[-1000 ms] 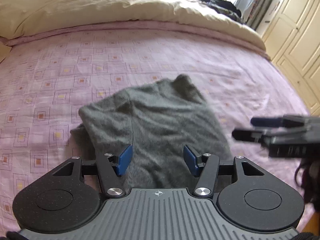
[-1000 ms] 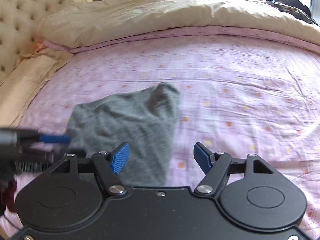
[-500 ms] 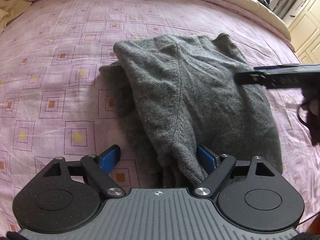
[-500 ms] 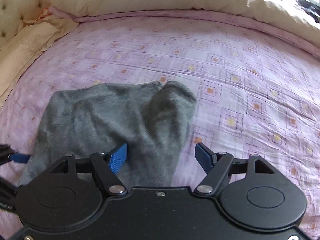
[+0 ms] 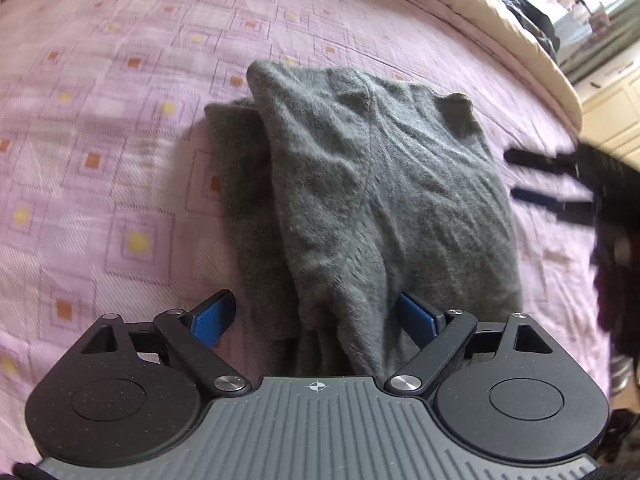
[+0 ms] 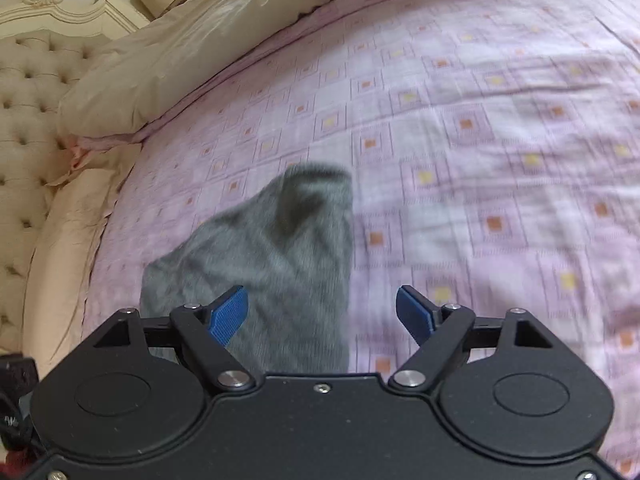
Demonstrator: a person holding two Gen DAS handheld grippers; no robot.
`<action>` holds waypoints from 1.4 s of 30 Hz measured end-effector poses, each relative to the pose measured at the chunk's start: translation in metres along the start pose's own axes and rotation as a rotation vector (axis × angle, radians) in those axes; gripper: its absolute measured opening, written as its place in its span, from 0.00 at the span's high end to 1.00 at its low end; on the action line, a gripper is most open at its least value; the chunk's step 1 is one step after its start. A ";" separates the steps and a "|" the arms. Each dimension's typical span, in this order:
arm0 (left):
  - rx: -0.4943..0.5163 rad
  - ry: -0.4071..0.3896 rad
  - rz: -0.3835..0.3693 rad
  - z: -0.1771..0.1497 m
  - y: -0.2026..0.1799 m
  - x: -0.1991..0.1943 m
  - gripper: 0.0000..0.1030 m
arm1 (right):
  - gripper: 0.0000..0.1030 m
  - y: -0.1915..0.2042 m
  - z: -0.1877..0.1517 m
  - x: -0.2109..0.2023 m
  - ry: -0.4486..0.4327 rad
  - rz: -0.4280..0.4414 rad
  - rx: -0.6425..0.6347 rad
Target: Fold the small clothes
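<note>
**A:** The grey knitted garment point(image 5: 372, 200) is seen laid on the pink patterned bedspread point(image 5: 100, 140), roughly folded, with a second layer showing along its left edge.

**B:** And the left gripper point(image 5: 316, 316) is held right over the near end of it. Its jaws have just been opening and are spread wide; the near edge of the knit is caught between the blue pads point(image 5: 212, 316), yet no squeeze is seen. The left pad is clear of the cloth, and the right one sits at the fabric's edge, so the gripper is counted as released.

**A:** In the right wrist view the same garment point(image 6: 280, 264) is found to the near left, slightly blurred, with one raised corner at its far end.

**B:** The right gripper point(image 6: 322, 314) is spread too, its jaws having just been opening. The garment's right edge is framed between the fingers, nothing is pinched, and bare bedspread point(image 6: 500, 152) is seen under the right finger.

**A:** From the left camera, the right gripper point(image 5: 548, 180) is picked out at the far right, dark and blurred, just beside the garment's right side.

**B:** A cream duvet point(image 6: 208, 52) is bunched along the far side, and a tufted headboard point(image 6: 28, 104) is seen at the left.
</note>
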State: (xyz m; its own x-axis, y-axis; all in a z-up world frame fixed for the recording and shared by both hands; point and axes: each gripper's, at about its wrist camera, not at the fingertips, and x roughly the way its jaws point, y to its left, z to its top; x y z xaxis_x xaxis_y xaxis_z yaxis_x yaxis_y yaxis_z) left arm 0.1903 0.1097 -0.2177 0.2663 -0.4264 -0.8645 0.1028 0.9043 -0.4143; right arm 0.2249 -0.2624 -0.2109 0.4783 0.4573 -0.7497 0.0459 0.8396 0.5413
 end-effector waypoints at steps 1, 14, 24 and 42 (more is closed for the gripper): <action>-0.010 0.009 -0.014 -0.003 -0.001 0.001 0.15 | 0.19 0.000 -0.012 -0.002 0.018 0.010 0.005; -0.056 0.023 -0.119 -0.011 0.004 0.004 0.15 | 0.28 0.014 -0.075 0.008 0.113 0.082 0.063; 0.064 0.050 -0.132 -0.004 -0.005 0.003 0.73 | 0.69 0.046 -0.081 0.001 0.149 0.024 -0.037; 0.091 0.109 -0.098 -0.149 -0.078 -0.035 0.73 | 0.64 0.005 -0.196 -0.104 0.239 -0.030 -0.041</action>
State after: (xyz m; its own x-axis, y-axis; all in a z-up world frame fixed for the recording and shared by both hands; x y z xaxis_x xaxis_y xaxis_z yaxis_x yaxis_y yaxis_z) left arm 0.0298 0.0507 -0.1974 0.1455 -0.5082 -0.8489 0.2105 0.8542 -0.4753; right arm 0.0034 -0.2479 -0.2050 0.2558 0.4846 -0.8365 0.0185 0.8627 0.5054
